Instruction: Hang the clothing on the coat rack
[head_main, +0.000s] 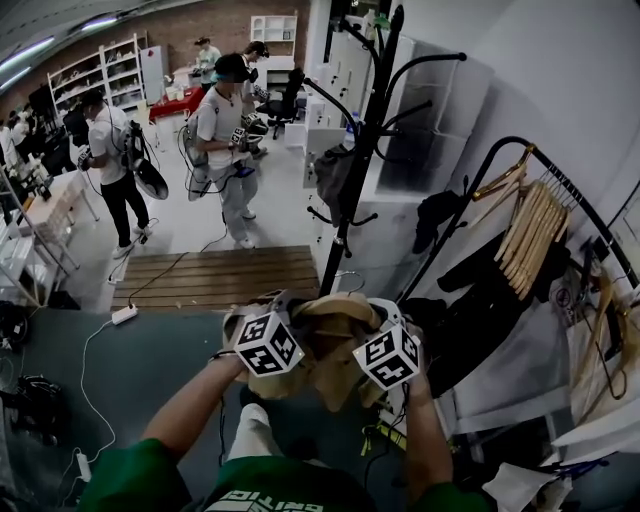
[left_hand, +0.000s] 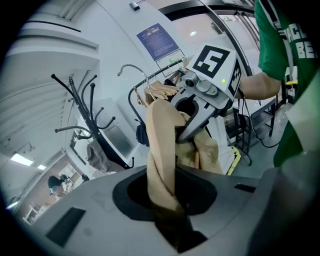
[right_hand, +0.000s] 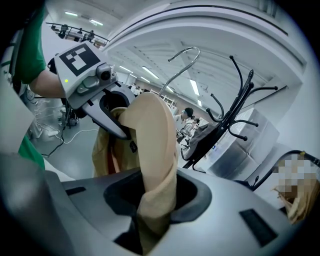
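The left gripper (left_hand: 167, 220) and right gripper (right_hand: 150, 220) each pinch a fold of the tan garment (head_main: 335, 330), low centre in the head view. The coat rack (head_main: 365, 150) stands upper centre. The bunched cloth may slip from the jaws or snag on a lower hook.

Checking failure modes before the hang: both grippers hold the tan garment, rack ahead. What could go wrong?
1. The left gripper and right gripper pinch only bunched cloth of the tan garment; it may slip when lifted.
2. A grey garment already hangs on the coat rack; the tan one could snag it.
3. Neither gripper holds the metal hook above the garment, so aiming it may be hard.
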